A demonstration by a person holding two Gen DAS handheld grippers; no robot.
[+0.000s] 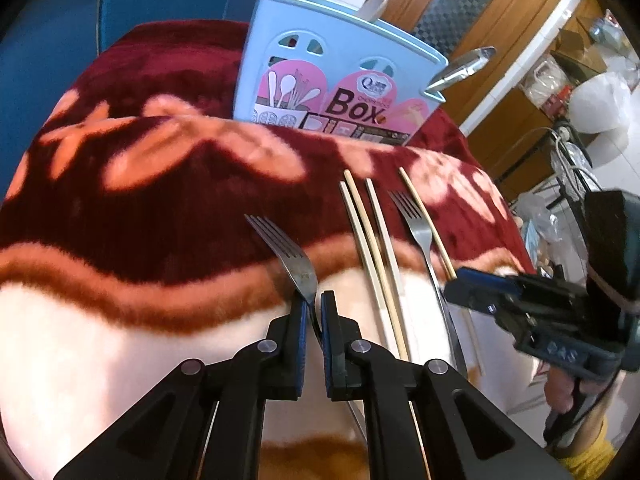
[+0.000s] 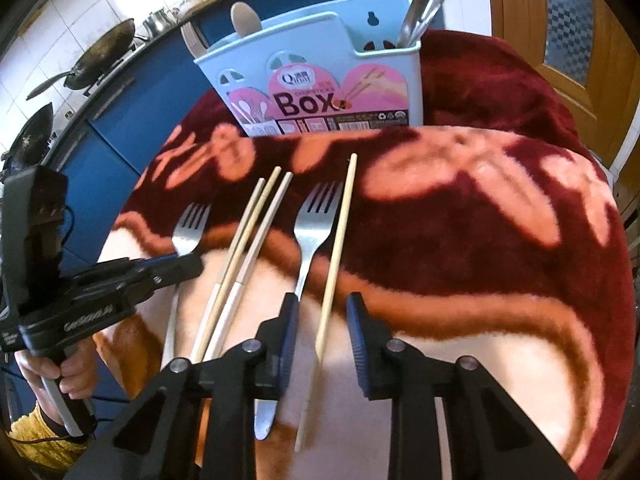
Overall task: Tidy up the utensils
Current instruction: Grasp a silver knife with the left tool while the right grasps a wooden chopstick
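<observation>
A steel fork [image 1: 290,250] lies tines-away on the plush red and pink blanket [image 1: 160,200], and my left gripper [image 1: 315,300] is shut on its neck. In the right wrist view this same fork [image 2: 190,224] sits at the left under the left gripper [image 2: 186,262]. My right gripper [image 2: 323,308] stands open astride a single wooden chopstick [image 2: 338,248], its pads clear of it. A second fork [image 2: 314,224] lies just left of that chopstick, its handle running under the left finger. Three more chopsticks [image 2: 248,240] lie between the forks. The light blue utensil box [image 2: 320,80] stands upright behind them.
The box [image 1: 336,76] holds a wooden spoon [image 2: 244,18] and a metal ladle [image 2: 424,4]. Woks [image 2: 100,48] sit on a counter at the back left, above blue cabinets. A wooden door [image 2: 560,40] is at the right. The blanket drops away at the right edge.
</observation>
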